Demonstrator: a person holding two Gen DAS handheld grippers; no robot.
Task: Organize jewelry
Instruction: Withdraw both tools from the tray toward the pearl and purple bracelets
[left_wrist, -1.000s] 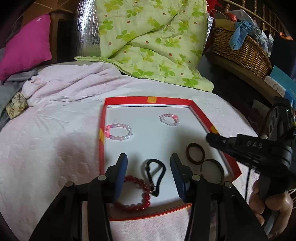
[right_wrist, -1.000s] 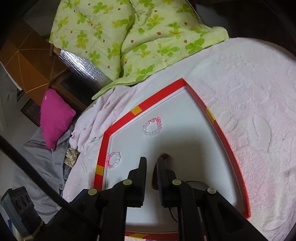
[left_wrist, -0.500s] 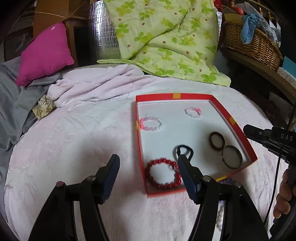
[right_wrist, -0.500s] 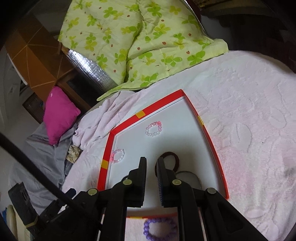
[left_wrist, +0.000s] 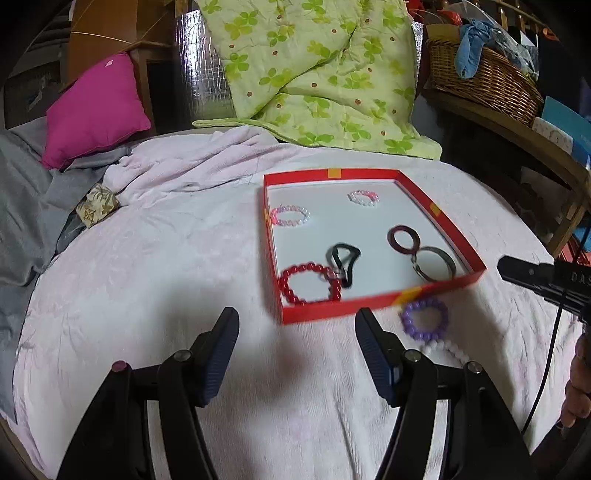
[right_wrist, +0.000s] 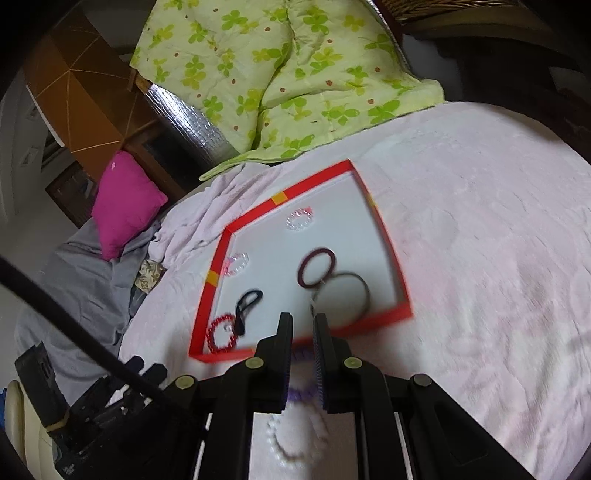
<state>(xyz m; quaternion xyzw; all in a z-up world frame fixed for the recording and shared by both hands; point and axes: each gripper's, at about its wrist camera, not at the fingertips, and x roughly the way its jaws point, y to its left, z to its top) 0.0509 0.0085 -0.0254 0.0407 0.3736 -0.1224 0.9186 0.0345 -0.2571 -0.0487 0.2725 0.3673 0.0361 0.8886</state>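
Red-rimmed tray (left_wrist: 376, 309) sits on the pink blanket (left_wrist: 155, 280) of the bed, now farther from both cameras than a second ago, when each hand-held gripper hung right over its white floor. Inside lie a red bead bracelet (left_wrist: 309, 283) touching a black clip (left_wrist: 344, 261) at the near left, a dark maroon ring (left_wrist: 403, 239) and a brown bangle (left_wrist: 435, 263) touching at the right, and two pale pink bead bracelets (left_wrist: 291, 216) (left_wrist: 364, 197) toward the far side. Newly in view outside the near wall are a purple bead bracelet (left_wrist: 424, 318) and, beside it, a white bead bracelet (left_wrist: 448, 350). Left hand-held gripper (left_wrist: 295, 330) has pulled back over bare blanket, jaws spread wide and empty. Right hand-held gripper (right_wrist: 303, 334) has also drawn back, jaws narrow with a slim gap, holding nothing, above the purple bracelet (right_wrist: 301, 393).
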